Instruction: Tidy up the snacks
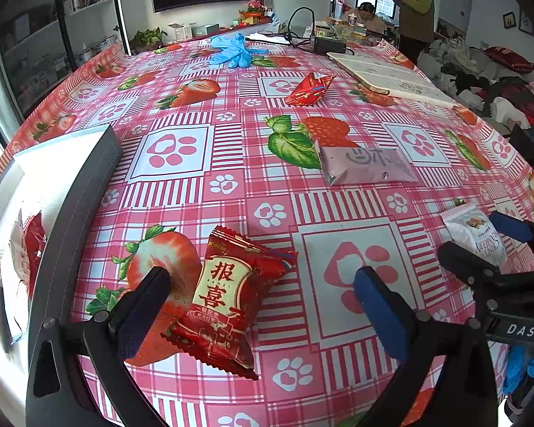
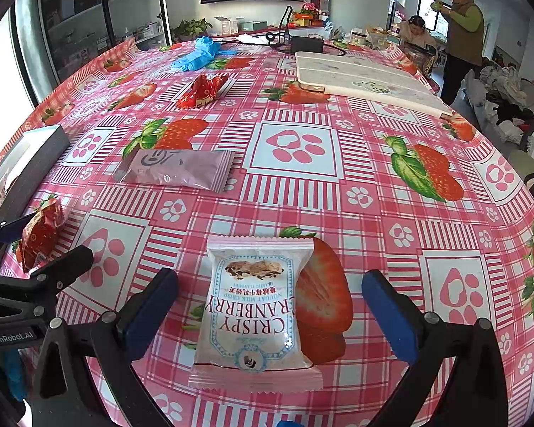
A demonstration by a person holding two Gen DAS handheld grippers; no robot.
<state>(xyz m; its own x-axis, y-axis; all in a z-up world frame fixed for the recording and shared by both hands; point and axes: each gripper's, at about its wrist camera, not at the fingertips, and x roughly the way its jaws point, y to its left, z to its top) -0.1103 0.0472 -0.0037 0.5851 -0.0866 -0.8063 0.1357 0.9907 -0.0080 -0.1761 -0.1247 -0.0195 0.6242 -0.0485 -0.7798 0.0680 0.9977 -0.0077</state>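
Note:
My left gripper (image 1: pixel 263 306) is open, its fingers either side of a red snack packet (image 1: pixel 228 302) with gold characters lying on the tablecloth. My right gripper (image 2: pixel 270 306) is open around a white Crispy Cranberry packet (image 2: pixel 254 313), also seen as the white packet (image 1: pixel 475 235) at the right of the left wrist view. A pale pink packet (image 1: pixel 365 165) (image 2: pixel 176 169) lies mid-table. Farther back sits a second red packet (image 1: pixel 309 89) (image 2: pixel 201 90). A grey-rimmed white box (image 1: pixel 71 192) at the left holds a few snacks (image 1: pixel 26 249).
The strawberry-print tablecloth (image 2: pixel 373 163) covers a large table. A white board (image 2: pixel 366 80) lies at the back right, blue gloves (image 1: pixel 231 49) and a black device with cables (image 1: pixel 329 44) at the far end. Two people (image 2: pixel 462 32) are behind the table, beside piled clothes.

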